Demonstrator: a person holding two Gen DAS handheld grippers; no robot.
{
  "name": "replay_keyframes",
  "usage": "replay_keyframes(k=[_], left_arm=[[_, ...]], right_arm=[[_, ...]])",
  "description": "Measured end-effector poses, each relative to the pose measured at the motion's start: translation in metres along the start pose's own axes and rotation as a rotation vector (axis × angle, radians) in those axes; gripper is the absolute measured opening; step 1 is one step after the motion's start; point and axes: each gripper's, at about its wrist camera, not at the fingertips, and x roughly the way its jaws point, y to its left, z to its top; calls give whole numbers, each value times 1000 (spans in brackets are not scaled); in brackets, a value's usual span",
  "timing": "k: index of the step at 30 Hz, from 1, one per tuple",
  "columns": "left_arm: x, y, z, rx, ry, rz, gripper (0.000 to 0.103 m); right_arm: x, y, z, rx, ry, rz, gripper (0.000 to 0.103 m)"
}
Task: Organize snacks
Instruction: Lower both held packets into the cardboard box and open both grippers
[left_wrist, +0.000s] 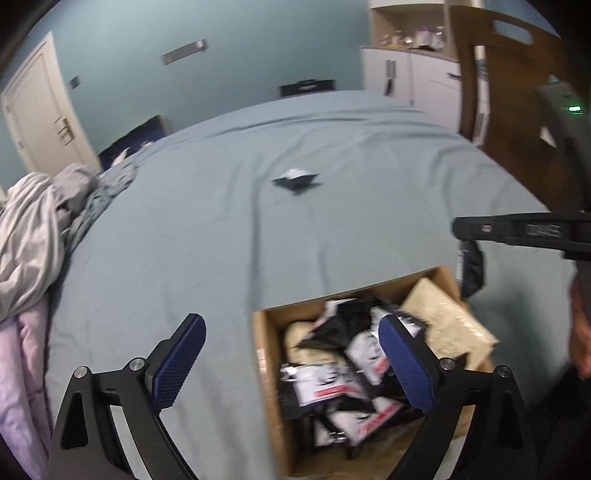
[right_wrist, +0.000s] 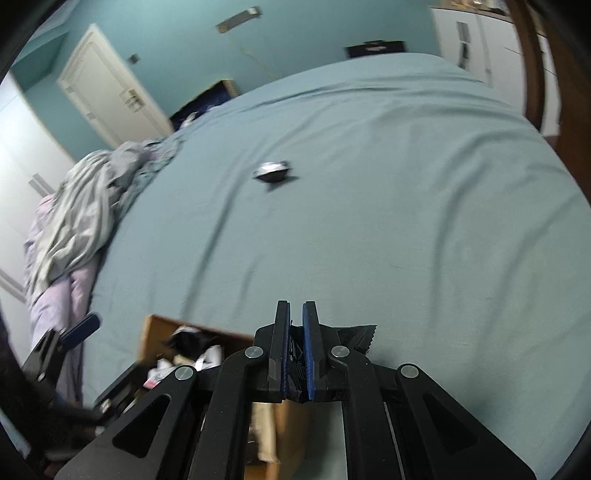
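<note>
A cardboard box (left_wrist: 269, 369) full of black-and-white snack packets (left_wrist: 325, 384) sits on the blue bed near me; it also shows in the right wrist view (right_wrist: 155, 332). One black-and-white packet (left_wrist: 297, 180) lies alone mid-bed, seen also in the right wrist view (right_wrist: 273, 171). My left gripper (left_wrist: 291, 362) is open and empty, over the box's left edge. My right gripper (right_wrist: 295, 354) is shut on a black snack packet (right_wrist: 360, 334), held above the bed just right of the box. In the left wrist view the right gripper (left_wrist: 461, 230) shows the packet (left_wrist: 471, 267) hanging below.
A heap of grey and lilac bedding (left_wrist: 33, 240) lies at the bed's left edge. A wooden chair (left_wrist: 517, 92) stands at the right, white cabinets (left_wrist: 413, 74) behind it. A white door (left_wrist: 37, 118) is at far left. The blue sheet (left_wrist: 221, 240) spreads wide.
</note>
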Motion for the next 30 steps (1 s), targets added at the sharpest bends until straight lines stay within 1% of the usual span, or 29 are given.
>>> replay_keyframes(k=[2, 4, 7, 10, 12, 15, 17, 18, 19, 20, 21, 22, 26, 28, 30], left_arm=[[0, 8, 0, -25, 9, 25, 96], [-2, 21, -1, -80, 16, 46, 96], [-7, 40, -6, -155, 39, 41, 96], [-12, 49, -14, -186, 51, 51, 96], [-15, 52, -16, -198, 57, 47, 96], [-18, 52, -15, -195, 43, 45, 96], [-19, 51, -12, -178, 32, 54, 96], [-20, 49, -12, -172, 28, 55, 96], [-19, 48, -11, -164, 25, 53, 96], [-19, 47, -10, -160, 28, 49, 96], [-17, 47, -9, -156, 34, 41, 96], [-15, 46, -8, -154, 43, 33, 96], [-10, 47, -6, -154, 75, 3, 96], [-9, 49, -4, -160, 91, -17, 96], [-6, 52, -4, -181, 111, -39, 96]], right_arm=[[-1, 10, -3, -40, 6, 56, 5], [-4, 21, -7, -85, 6, 106, 5], [-10, 37, -15, -147, 11, 179, 5], [-17, 51, -23, -206, 6, 257, 5], [-19, 55, -25, -216, 6, 292, 5], [-13, 52, -23, -182, 45, 331, 6], [-5, 42, -20, -114, 74, 324, 13], [-3, 34, -16, -81, 78, 311, 26], [-1, 29, -12, -60, 72, 295, 43], [-2, 23, -10, -32, 50, 269, 51], [-6, 20, -7, -12, 28, 250, 62], [-11, 17, -5, 10, -3, 229, 64], [-19, 6, 3, 53, -69, 153, 65], [-22, 3, 5, 58, -78, 112, 65], [-19, 3, 11, 56, -67, 77, 65]])
